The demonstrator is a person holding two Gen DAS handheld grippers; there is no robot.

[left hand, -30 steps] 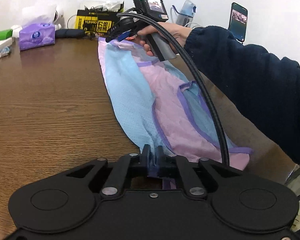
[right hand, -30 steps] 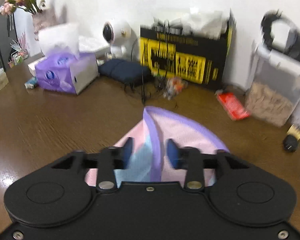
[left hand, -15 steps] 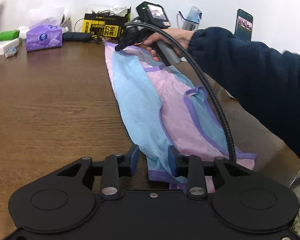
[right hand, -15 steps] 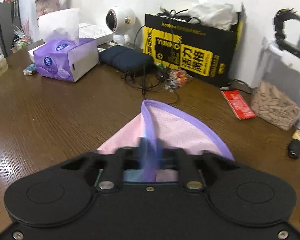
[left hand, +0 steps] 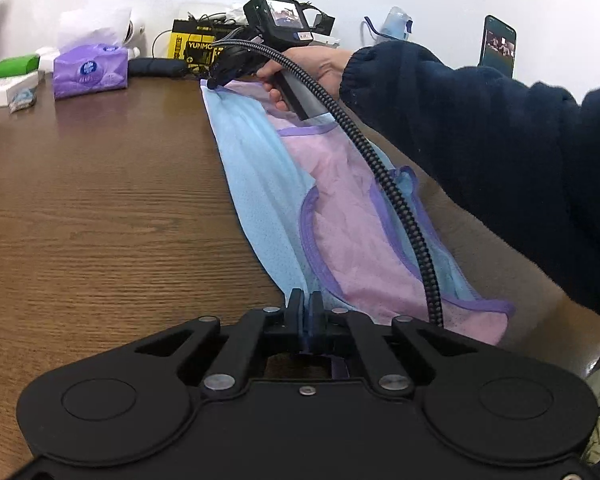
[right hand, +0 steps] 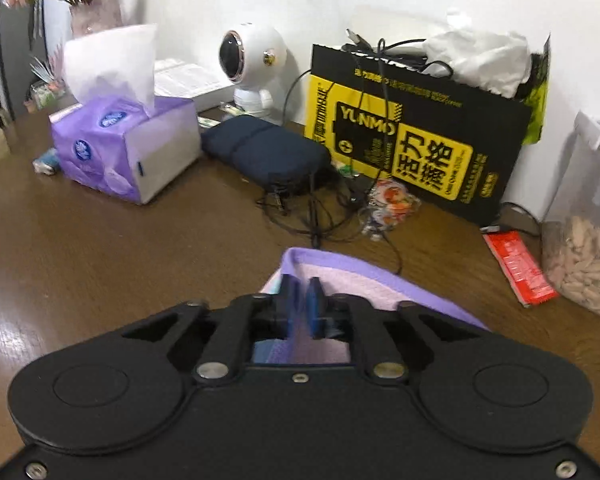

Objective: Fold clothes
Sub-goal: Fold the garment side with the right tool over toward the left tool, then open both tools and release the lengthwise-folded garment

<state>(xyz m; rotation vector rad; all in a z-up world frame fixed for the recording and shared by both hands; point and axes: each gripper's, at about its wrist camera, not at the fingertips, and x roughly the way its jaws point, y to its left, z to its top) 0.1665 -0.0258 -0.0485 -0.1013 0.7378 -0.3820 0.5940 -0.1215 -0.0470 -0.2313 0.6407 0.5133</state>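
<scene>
A mesh garment (left hand: 332,208) in light blue and pink with purple trim lies stretched lengthwise on the brown wooden table (left hand: 100,208). My left gripper (left hand: 305,304) is shut on its near hem. At the far end, the right gripper (left hand: 216,80), held by a hand in a dark sleeve, pinches the other end. In the right wrist view, my right gripper (right hand: 300,300) is shut on the purple-edged corner of the garment (right hand: 340,276).
Along the wall stand a purple tissue box (right hand: 124,144), a white round camera (right hand: 252,68), a dark pouch (right hand: 264,152), tangled cables (right hand: 320,208), a black-and-yellow bag (right hand: 420,136), a red packet (right hand: 518,264) and a clear container (right hand: 584,240). A phone (left hand: 499,44) leans at the right.
My left gripper opened half a second ago and has shut again on the near hem. My right gripper went from open to shut on the far corner.
</scene>
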